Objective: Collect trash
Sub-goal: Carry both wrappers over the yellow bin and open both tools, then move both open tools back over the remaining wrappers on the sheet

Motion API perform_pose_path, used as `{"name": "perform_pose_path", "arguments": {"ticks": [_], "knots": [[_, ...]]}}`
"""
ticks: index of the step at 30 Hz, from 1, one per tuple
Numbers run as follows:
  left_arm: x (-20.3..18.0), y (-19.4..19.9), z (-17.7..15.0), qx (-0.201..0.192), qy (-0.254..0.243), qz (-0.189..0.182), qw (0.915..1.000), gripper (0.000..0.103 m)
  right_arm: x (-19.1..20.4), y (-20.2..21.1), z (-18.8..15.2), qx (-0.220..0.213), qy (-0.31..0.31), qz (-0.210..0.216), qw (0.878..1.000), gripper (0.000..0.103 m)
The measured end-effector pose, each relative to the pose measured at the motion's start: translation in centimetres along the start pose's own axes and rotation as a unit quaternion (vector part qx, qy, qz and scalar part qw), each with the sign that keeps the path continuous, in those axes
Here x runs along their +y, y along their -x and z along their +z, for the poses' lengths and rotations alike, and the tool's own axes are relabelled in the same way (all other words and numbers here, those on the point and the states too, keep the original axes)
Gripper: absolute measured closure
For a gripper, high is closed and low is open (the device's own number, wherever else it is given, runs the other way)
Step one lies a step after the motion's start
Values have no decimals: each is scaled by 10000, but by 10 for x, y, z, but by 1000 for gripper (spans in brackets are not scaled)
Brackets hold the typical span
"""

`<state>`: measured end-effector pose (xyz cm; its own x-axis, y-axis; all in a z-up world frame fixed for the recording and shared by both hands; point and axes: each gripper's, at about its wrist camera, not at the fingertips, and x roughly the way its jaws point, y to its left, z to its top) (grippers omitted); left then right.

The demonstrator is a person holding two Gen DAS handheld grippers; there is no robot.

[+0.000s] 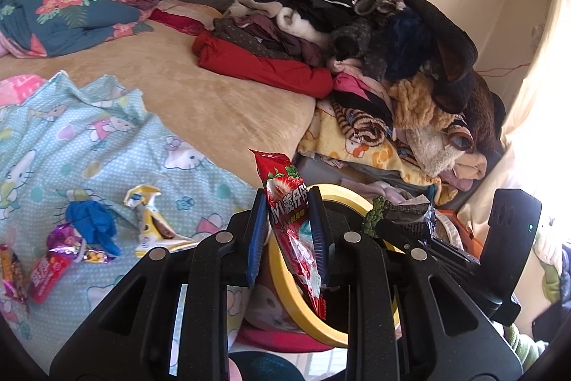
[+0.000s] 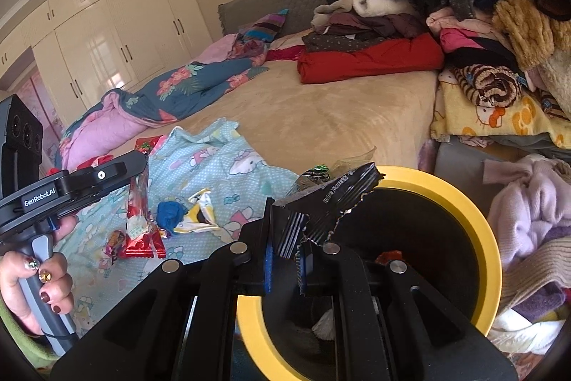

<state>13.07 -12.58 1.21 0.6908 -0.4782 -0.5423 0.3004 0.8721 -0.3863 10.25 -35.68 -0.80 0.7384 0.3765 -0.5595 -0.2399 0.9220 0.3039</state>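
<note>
Wrappers fill both tongs: left tongs (image 1: 288, 231) are clamped on a red strawberry wrapper (image 1: 291, 224) at lower centre, right tongs (image 2: 287, 256) on a black crinkled wrapper (image 2: 332, 202). Both hang over the yellow-rimmed bin (image 2: 478, 227). More trash (image 1: 89, 231) lies on the bed's blue blanket (image 1: 53, 145), lower left.

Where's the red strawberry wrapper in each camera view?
Left wrist view: the red wrapper stands upright at lower centre, pinched in the left gripper, in front of the yellow bin.
Right wrist view: the same wrapper hangs at the left edge under the left gripper.
Shared landmark: the yellow bin rim, or the red folded cloth on the bed.
</note>
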Motion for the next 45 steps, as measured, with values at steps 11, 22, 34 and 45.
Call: {"name": "perform_pose_path", "arguments": {"ticks": [11, 22, 34, 45], "knots": [[-24, -24, -6, 230, -194, -187, 9994, 86, -29, 5, -7, 83, -233, -212, 9995, 93], [-43, -54, -21, 570, -377, -293, 9972, 86, -65, 5, -18, 205, -571, -498, 9969, 92], [-52, -82, -28, 773, -380, -368, 9956, 80, -82, -2, -30, 429, -740, -568, 9947, 85], [-40, -68, -28, 587, -218, -383, 9973, 21, -82, 1, -31, 389, -827, -657, 9936, 48]]}}
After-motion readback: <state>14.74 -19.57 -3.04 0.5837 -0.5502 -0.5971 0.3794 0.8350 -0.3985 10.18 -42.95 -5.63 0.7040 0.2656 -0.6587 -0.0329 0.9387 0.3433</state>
